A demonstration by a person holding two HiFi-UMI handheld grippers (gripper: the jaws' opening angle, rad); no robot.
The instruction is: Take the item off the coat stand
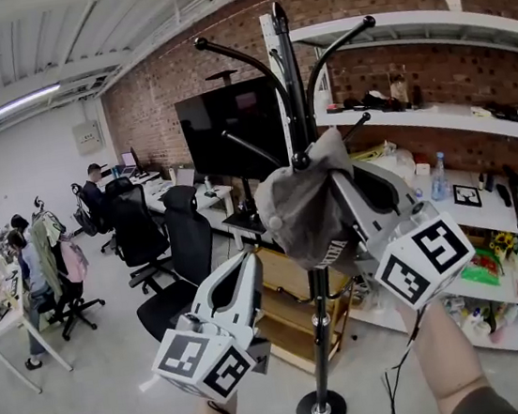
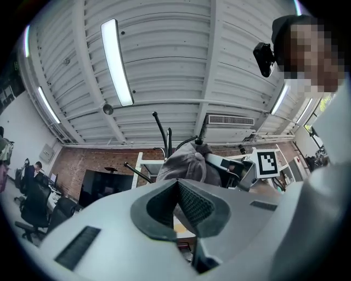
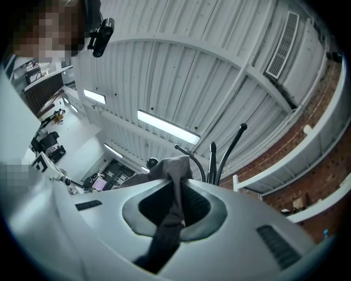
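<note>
Only its own view shows right gripper pinching the cap.

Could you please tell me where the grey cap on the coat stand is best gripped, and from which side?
Pinch a fold of loose fabric on the right side of the grey cap, coming from below and the right, as the right tongs do now. The cap hangs limp and crumpled over a knobbed peg of the coat stand, so lifting upward should probably free it.
</note>
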